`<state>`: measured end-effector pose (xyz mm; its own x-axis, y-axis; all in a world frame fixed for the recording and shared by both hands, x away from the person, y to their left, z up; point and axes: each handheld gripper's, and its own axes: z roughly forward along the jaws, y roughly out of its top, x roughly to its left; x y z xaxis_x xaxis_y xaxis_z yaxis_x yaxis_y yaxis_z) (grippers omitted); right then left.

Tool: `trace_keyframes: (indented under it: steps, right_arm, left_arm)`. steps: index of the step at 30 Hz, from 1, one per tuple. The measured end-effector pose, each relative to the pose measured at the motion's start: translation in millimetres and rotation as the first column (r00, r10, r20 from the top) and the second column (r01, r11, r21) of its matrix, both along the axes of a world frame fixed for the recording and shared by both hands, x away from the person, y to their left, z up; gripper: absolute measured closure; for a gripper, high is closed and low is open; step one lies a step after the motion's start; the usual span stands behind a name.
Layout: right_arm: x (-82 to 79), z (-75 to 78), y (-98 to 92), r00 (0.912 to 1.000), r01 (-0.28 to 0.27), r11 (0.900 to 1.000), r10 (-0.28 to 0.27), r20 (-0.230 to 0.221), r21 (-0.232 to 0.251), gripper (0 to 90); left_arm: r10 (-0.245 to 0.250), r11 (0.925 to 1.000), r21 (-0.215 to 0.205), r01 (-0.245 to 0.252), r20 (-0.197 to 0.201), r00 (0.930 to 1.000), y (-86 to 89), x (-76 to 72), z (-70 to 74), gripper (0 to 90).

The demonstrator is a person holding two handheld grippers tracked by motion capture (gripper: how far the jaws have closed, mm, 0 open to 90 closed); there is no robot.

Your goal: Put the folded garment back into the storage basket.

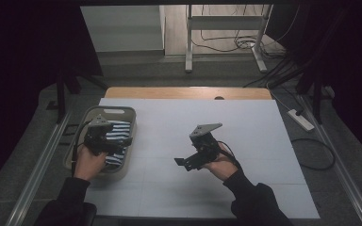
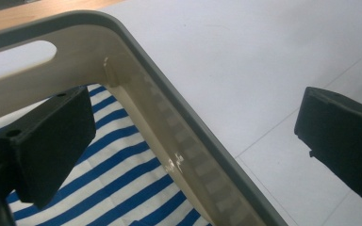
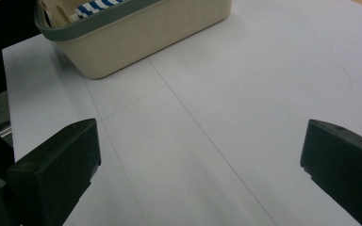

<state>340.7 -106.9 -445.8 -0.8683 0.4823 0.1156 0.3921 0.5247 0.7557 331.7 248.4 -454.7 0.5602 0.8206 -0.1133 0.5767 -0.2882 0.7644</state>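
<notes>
the left gripper point(image 1: 118, 140), jaws wide, straddles the basket point(image 2: 136, 56) rim above the striped cloth point(image 2: 122, 179); the right gripper point(image 1: 184, 162) gapes empty over the white tabletop point(image 1: 245, 136) (dim room, cables on the floor beyond).

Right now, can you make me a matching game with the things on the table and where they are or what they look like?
1. basket
2. striped cloth
3. left gripper
4. right gripper

A. blue and white, inside the basket
B. open, astride the basket's rim
C. open, above bare white table
D. beige with a grey rim

Pairs: 1-D, 2-A, 3-B, 4-C
</notes>
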Motion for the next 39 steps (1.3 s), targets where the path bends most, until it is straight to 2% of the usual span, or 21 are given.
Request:
trace_keyframes:
  steps: [14, 22, 28, 34, 39]
  right_arm:
    - [-2.5, -3.5, -25.0, 0.999, 0.041, 0.999, -0.041, -0.018, -0.009, 0.0]
    - [-7.6, -1.1, -37.3, 0.9985, 0.054, 0.999, -0.054, -0.012, 0.007, 0.0]
    - [-11.9, -0.4, -47.4, 0.9977, 0.067, 0.998, -0.067, -0.013, 0.012, 0.0]
    - [-15.3, -0.8, -58.3, 0.9962, 0.086, 0.996, -0.086, -0.016, 0.012, 0.0]
    - [-20.0, -0.5, -66.4, 0.9952, 0.096, 0.995, -0.096, -0.019, 0.018, 0.0]
  left_arm:
    - [0.006, 1.0, -0.004, -0.006, -0.009, 0.9999, -1.1, -7.0, 1.3, 0.0]
    - [0.022, 0.9997, -0.009, -0.022, -0.006, 0.9997, 1.0, -14.5, 2.9, 0.0]
    - [0.02, 0.9998, -0.001, -0.02, -0.022, 0.9996, 0.7, -17.8, 3.5, 0.0]
    - [0.021, 0.9994, -0.027, -0.021, -0.032, 0.9993, 2.1, -20.1, 3.3, 0.0]
    - [0.021, 0.9998, 0.003, -0.021, -0.017, 0.9996, 3.2, -24.3, 3.4, 0.0]
